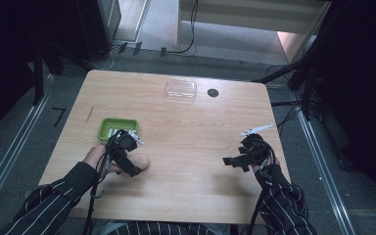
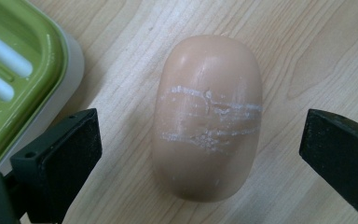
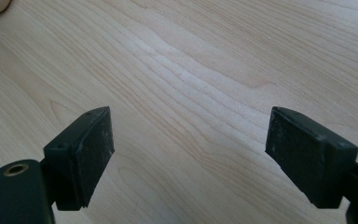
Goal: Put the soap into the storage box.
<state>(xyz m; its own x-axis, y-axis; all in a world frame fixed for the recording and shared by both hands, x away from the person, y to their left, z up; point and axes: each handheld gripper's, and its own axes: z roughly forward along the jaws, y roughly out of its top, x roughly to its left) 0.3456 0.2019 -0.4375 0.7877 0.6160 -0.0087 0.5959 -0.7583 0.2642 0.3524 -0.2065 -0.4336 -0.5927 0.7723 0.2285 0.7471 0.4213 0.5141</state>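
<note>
A pinkish-tan oval soap bar [image 2: 208, 116] with white scratch marks lies flat on the wooden table [image 1: 191, 142]. My left gripper [image 2: 203, 140] is open, one jaw on each side of the bar, neither touching it. From above, the soap bar [image 1: 142, 161] peeks out just right of the left gripper [image 1: 127, 164]. A green slotted soap dish [image 1: 118, 128] sits just behind it, and the dish [image 2: 14, 79] fills that gripper view's upper left. My right gripper [image 1: 232, 161] hovers open at the table's right; between the right gripper [image 3: 189, 144] jaws is bare wood.
A clear plastic lid or box [image 1: 181, 89] and a small black round disc [image 1: 213, 92] rest near the far edge. The table edge runs close to the right hand. Cables and metal rails lie on the floor around the table.
</note>
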